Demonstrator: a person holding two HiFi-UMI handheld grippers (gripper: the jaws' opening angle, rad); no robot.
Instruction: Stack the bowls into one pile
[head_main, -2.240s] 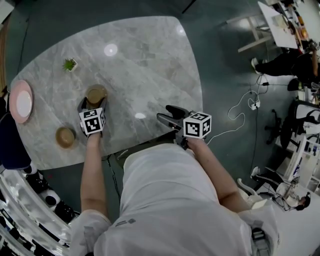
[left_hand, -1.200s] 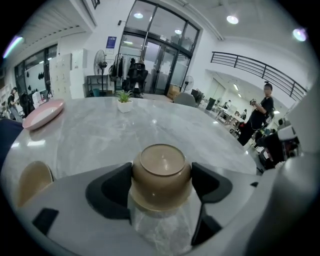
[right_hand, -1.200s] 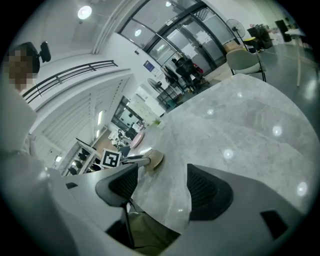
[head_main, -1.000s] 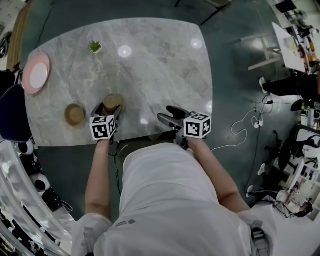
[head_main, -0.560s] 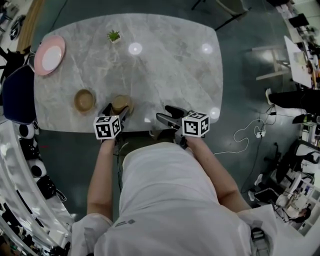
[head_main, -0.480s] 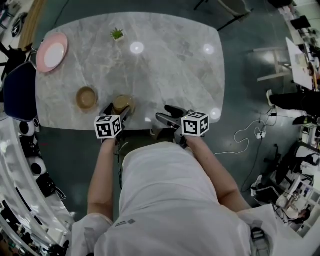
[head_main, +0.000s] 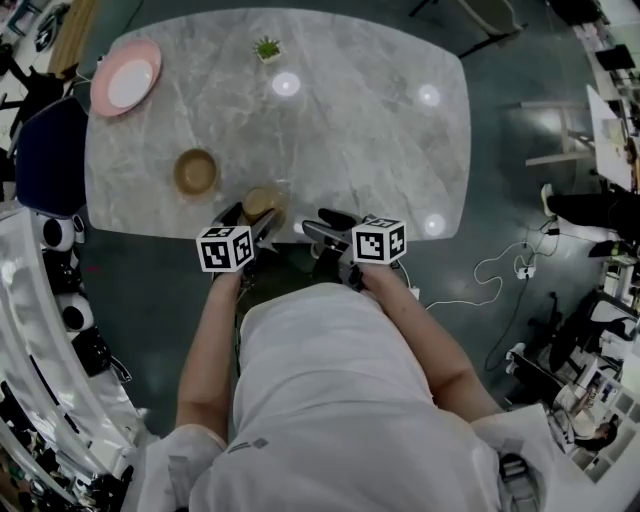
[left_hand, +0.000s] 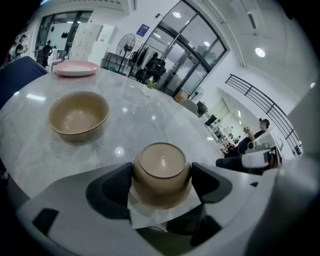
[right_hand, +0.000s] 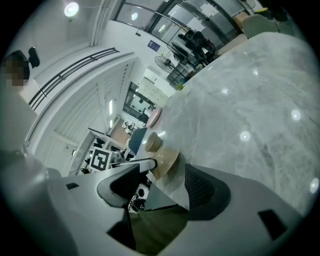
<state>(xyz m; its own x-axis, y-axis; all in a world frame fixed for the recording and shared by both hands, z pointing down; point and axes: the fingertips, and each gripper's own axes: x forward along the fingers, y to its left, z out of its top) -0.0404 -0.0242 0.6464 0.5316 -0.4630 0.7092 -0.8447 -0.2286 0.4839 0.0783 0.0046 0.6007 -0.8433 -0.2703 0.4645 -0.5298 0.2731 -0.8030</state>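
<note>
A tan bowl (head_main: 262, 203) is clamped between the pads of my left gripper (head_main: 252, 215) at the table's front edge. In the left gripper view this bowl (left_hand: 161, 170) shows its flat underside, and the left gripper (left_hand: 161, 175) is shut on it. A second tan bowl (head_main: 196, 172) (left_hand: 79, 116) stands upright on the marble, to the left and apart. My right gripper (head_main: 322, 226) hovers just right of the held bowl. Its jaws are closing with nothing between them. The right gripper (right_hand: 167, 175) view shows the held bowl (right_hand: 165, 161) ahead and the other bowl (right_hand: 152, 141) beyond.
A pink plate (head_main: 125, 87) (left_hand: 76, 68) lies at the far left corner of the marble table (head_main: 380, 140). A small potted plant (head_main: 267, 48) stands near the far edge. A dark chair (head_main: 48, 155) stands by the table's left end. A cable (head_main: 480, 270) trails on the floor at the right.
The two grippers have drawn closer together, the right one moving left toward the held bowl. The left gripper has kept its grip on the bowl. The head view has shifted.
</note>
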